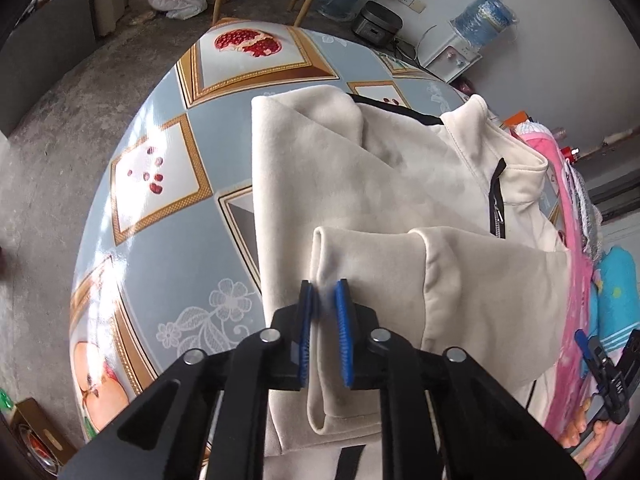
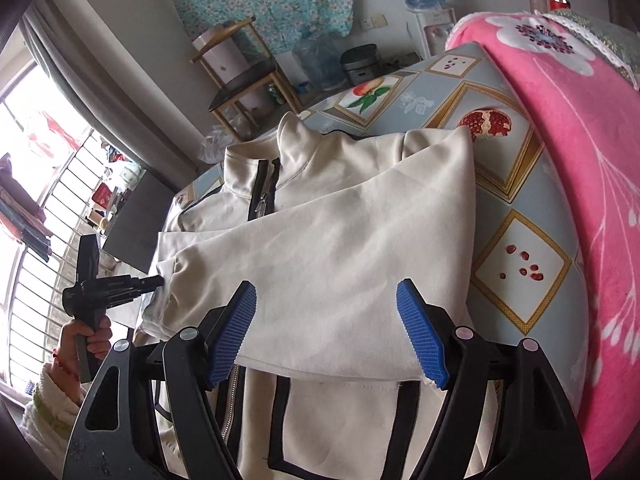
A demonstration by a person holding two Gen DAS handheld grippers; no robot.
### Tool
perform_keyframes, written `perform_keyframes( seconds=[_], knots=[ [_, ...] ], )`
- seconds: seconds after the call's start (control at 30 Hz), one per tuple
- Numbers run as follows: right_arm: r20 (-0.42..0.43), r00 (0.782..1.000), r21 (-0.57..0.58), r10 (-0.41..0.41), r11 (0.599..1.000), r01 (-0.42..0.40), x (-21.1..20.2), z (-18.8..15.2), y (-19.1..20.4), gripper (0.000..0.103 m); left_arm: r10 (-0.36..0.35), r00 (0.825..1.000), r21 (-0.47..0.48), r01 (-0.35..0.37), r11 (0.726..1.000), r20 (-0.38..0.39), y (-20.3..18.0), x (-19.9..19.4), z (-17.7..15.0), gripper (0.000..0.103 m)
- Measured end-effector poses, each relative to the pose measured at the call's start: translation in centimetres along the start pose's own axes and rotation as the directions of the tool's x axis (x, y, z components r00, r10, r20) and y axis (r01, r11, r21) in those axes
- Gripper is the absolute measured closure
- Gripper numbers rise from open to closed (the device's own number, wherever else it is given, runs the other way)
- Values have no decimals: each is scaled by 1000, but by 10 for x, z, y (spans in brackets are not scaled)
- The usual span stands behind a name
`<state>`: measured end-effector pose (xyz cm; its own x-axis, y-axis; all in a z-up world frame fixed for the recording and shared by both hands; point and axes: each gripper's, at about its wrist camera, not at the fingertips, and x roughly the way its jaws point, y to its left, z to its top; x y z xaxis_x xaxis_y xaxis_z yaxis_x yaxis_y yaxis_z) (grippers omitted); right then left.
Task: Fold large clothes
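**Cream on a fruit-print cloth**

I see a cream jacket (image 1: 360,184) with a black zip band and black trim lines at its shoulder and lower panels. Under the jacket, the bench (image 1: 168,128) wears a grey-blue cloth printed with gold-framed white squares of red pomegranates and seeds, a peach, plus white lace flowers. Beside the jacket lies a hot-pink blanket (image 2: 580,152) with white blossoms and branches. My fingers (image 2: 234,336) carry ribbed blue pads on black frames. Beyond the jacket hangs a teal floral fabric (image 2: 260,0).
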<state>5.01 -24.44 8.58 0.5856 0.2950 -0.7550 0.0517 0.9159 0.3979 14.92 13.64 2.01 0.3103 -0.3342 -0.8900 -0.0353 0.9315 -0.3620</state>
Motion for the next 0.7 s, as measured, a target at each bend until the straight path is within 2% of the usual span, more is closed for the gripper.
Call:
perform_keyframes(
  seconds=[0.03, 0.17, 0.27, 0.3, 0.43, 0.53, 0.57, 0.6, 0.7],
  knots=[
    [2, 1000, 3, -4, 1000, 4, -1, -1, -1, 33, 3, 1000, 17, -4, 1000, 16, -2, -3, -1, 99],
    [20, 999, -6, -32, 999, 32, -9, 0, -5, 33, -45, 993, 35, 41, 999, 105, -6, -36, 0, 99],
    [37, 997, -20, -63, 998, 64, -12, 3, -7, 33, -8, 988, 45, 1, 999, 157, -2, -53, 1, 100],
    [41, 996, -22, -74, 997, 75, -11, 4, -8, 33, 6, 987, 45, -14, 999, 158, 1, -53, 1, 100],
    [39, 991, -46, -129, 990, 131, 0, 6, -7, 34, 34, 996, 38, -37, 999, 81, 12, -26, -6, 99],
    [34, 983, -81, -178, 980, 180, 8, 4, -1, 48, 47, 992, 49, -53, 997, 119, 12, -26, -14, 96],
    [36, 981, -97, -190, 976, 193, 9, 3, 2, 55, 52, 988, 54, -60, 997, 142, 11, -31, -16, 95],
    [38, 979, -117, -201, 972, 204, 11, 2, 6, 61, 59, 983, 69, -72, 995, 175, 8, -39, -18, 95],
    [34, 969, -199, -244, 949, 245, 20, -3, 17, 70, 54, 961, 139, -95, 986, 271, -5, -60, -27, 88]
  ],
)
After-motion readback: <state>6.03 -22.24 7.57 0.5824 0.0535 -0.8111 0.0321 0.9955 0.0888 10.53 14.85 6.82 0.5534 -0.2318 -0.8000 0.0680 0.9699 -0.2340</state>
